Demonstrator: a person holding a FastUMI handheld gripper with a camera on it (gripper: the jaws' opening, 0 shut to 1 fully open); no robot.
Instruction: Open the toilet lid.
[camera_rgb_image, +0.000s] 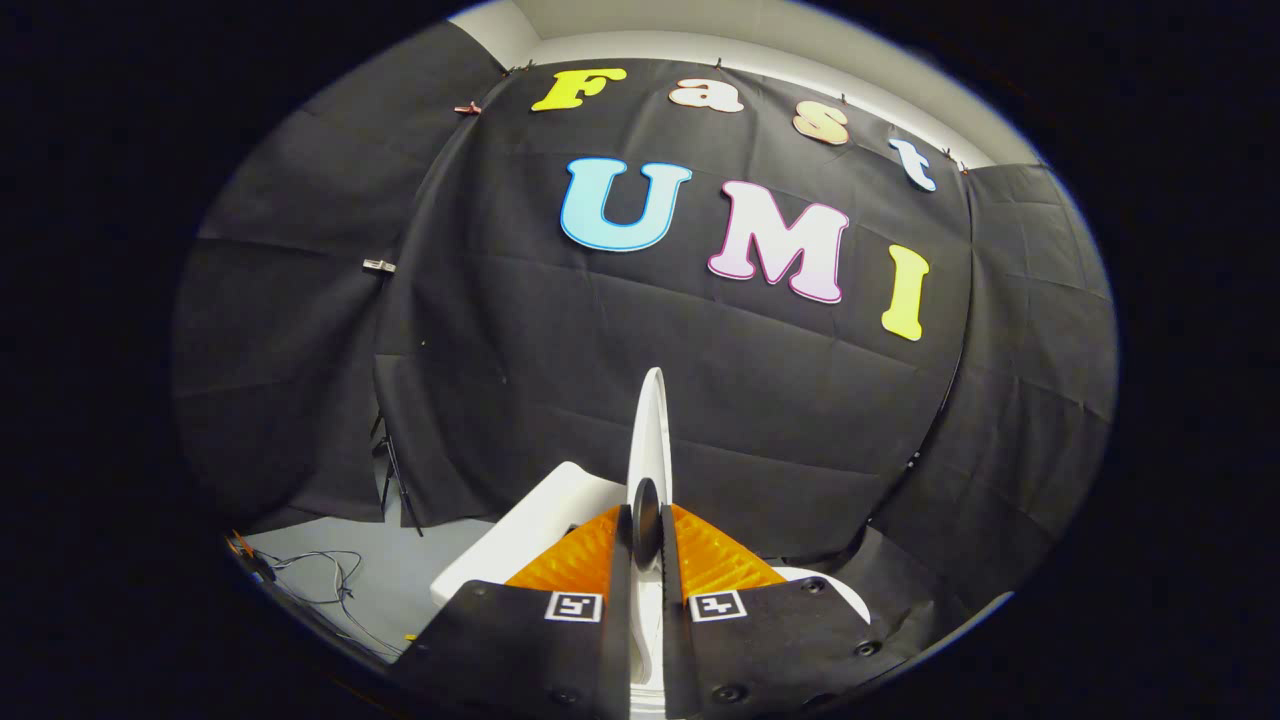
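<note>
The white toilet lid (650, 430) stands raised, seen edge-on as a thin upright blade rising from between my fingers. My gripper (647, 520) is shut on the lid's edge, with a finger pressed against each side. To the left of the fingers lies the white toilet tank or body (530, 530). A curved white piece of the bowl rim (830, 590) shows to the right of the fingers. The bowl itself is hidden below the gripper.
The black cloth wall (560, 350) hangs close behind the toilet. On the grey floor (380, 580) to the left lie loose cables (320, 570), and a thin black stand leg (395, 480) leans by the cloth.
</note>
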